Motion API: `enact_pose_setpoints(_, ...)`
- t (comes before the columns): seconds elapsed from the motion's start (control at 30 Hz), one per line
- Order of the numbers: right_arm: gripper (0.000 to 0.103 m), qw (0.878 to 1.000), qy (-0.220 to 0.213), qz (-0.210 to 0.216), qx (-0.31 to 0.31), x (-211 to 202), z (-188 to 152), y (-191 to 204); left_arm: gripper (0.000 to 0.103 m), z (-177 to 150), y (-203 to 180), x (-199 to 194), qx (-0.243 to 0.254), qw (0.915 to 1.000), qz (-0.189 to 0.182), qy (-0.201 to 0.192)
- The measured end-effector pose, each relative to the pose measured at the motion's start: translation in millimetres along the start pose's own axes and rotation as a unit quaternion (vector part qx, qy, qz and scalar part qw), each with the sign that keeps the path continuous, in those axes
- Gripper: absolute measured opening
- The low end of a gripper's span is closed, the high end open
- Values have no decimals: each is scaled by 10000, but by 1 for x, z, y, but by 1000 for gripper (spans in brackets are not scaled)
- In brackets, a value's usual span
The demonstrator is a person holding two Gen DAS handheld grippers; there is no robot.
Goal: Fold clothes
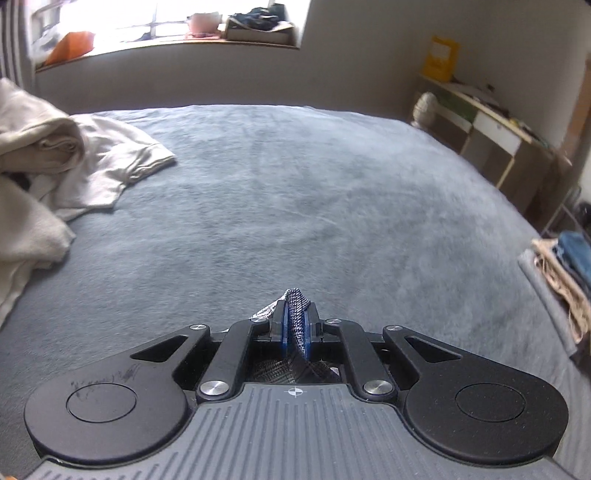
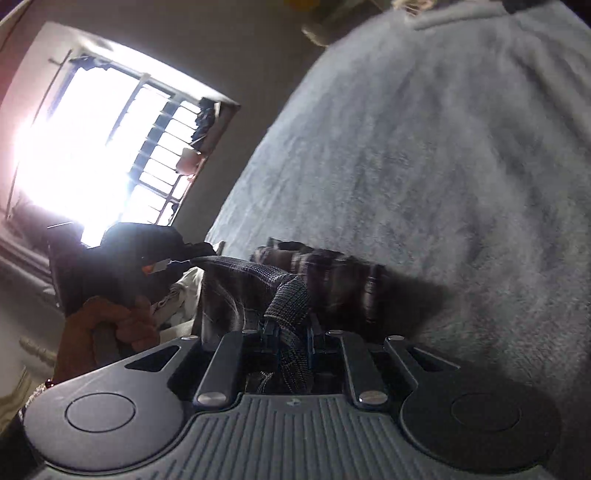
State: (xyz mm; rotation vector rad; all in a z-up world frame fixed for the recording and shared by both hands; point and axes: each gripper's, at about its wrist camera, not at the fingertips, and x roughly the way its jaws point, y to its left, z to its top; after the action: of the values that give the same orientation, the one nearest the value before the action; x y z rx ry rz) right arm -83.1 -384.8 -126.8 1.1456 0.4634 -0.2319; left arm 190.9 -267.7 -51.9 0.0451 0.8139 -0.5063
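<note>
My left gripper [image 1: 295, 312] is shut on a fold of dark checked cloth [image 1: 296, 314] and holds it above the grey bed [image 1: 295, 184]; the rest of the garment hangs out of sight below. My right gripper [image 2: 290, 326] is shut on the same dark checked garment [image 2: 291, 295], which stretches away to the left gripper [image 2: 147, 258], held in a hand at the left. Part of the garment [image 2: 332, 277] trails onto the bed [image 2: 443, 166]. The right wrist view is strongly tilted.
A heap of cream clothes [image 1: 55, 158] lies on the bed's left side. A stack of folded clothes [image 1: 565, 269] sits at the right edge. A desk with shelves [image 1: 491, 129] stands at the right wall. A cluttered window sill [image 1: 221, 33] runs behind the bed.
</note>
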Motion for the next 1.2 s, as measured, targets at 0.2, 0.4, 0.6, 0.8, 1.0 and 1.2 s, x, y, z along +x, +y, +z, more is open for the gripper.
enact_pose_setpoints(0.2, 14, 9976, 142, -85, 679, 11, 3, -28, 33, -7, -4, 13, 328, 9989, -234, 223)
enact_pose_setpoints(0.4, 14, 9962, 125, -4, 861, 13, 4, -33, 43, -1, 37, -49, -29, 9975, -659, -241)
enact_pose_setpoints(0.6, 15, 9909, 154, 127, 1332, 17, 8, -45, 52, -35, 77, -115, 185, 9967, -701, -374)
enact_pose_setpoints(0.8, 26, 9855, 126, 43, 1693, 24, 19, -54, 54, -101, 111, -127, -73, 9983, -583, -18)
enact_pose_setpoints(1.0, 33, 9880, -490, -418, 1404, 6, 34, -50, 54, -146, 132, -129, -362, 9975, -572, 205)
enact_pose_setpoints(1.2, 33, 9986, -274, -445, 99, 16, 40, 4, 54, -173, 141, -130, -711, 9929, -898, 325)
